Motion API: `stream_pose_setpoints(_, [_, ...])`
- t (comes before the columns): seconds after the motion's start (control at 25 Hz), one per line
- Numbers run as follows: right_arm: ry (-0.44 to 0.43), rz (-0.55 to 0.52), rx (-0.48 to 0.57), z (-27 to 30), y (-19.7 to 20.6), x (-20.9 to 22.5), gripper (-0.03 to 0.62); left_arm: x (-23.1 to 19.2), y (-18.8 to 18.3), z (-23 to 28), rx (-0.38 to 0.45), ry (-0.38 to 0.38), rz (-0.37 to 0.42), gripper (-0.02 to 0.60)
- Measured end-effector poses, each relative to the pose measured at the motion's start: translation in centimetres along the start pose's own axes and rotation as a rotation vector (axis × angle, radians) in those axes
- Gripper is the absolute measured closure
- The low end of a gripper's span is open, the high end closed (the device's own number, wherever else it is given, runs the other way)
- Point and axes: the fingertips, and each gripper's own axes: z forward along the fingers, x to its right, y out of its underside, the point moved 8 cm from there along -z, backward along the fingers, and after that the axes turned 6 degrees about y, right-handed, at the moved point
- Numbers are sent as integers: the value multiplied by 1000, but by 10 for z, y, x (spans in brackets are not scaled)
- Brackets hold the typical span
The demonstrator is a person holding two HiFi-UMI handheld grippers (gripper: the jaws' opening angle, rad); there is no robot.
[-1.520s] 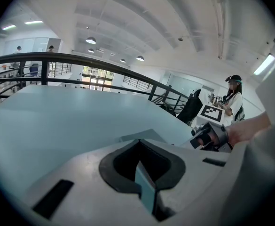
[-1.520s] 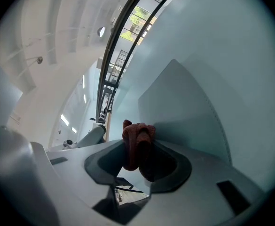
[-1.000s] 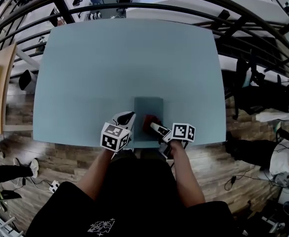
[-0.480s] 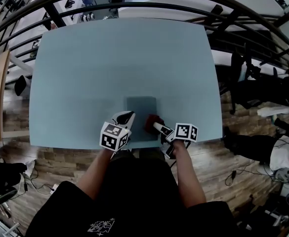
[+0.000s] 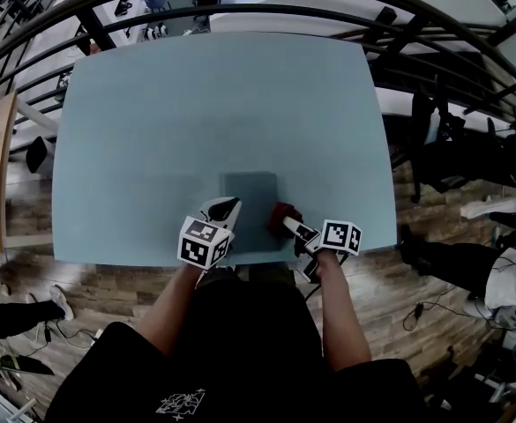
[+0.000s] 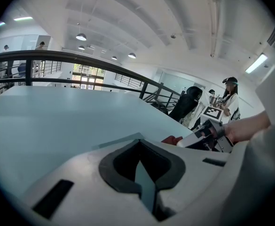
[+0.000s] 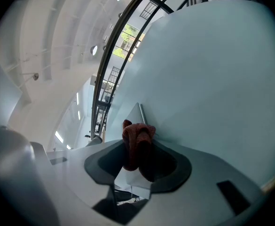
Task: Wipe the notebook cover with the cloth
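The right hand-held gripper (image 5: pixel 287 225) has its jaws clamped on a dark red cloth (image 7: pixel 136 138). The cloth is a soft, knitted-looking wad, bunched into folds that bulge out past the jaw tips. The jaw pads are dark and matte, set in smooth pale grey plastic, and a cube with black-and-white square markers (image 5: pixel 338 235) sits behind them. In the head view the cloth lies low over the bench, just beside the right edge of the notebook (image 5: pixel 250 197). In the right gripper view the cloth sits beside the notebook's thin edge.

The left hand-held gripper (image 5: pixel 226 208) has its jaws brought together with nothing between them. Its tips meet in a point, and only a narrow slit of bench colour shows behind them. They sit at the notebook's near left corner. Whether they press on the cover or hover just above it is hard to tell from these angles.

The notebook is a flat, closed rectangle with a plain, dull grey-teal cover, slightly darker than the surface under it. It lies near the front edge of the bench (image 5: pixel 196 113). The bench has a broad, smooth, pale blue top with rounded corners. Beyond it a black metal railing (image 5: pixel 240 11) curves past, above a floor of brown wood planks (image 5: pixel 28 205).
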Motion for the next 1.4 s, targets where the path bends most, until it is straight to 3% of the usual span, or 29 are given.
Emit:
stream_pose_setpoints(0.24, [-91, -2, 6, -8, 3, -11, 444, -1, 2, -11, 3, -11, 11, 574])
stream_pose_setpoints(0.48, [-125, -30, -25, 1, 23, -26, 444, 2, 8, -26, 9, -20, 16, 574])
stream_pose_setpoints(1.0, [-140, -59, -82, 33, 79, -58, 444, -4, 28, -69, 21, -27, 17, 574])
stream_pose_setpoints(1.4, [-139, -52, -115, 51, 108, -61, 444, 2, 42, -74, -1, -1, 24, 574])
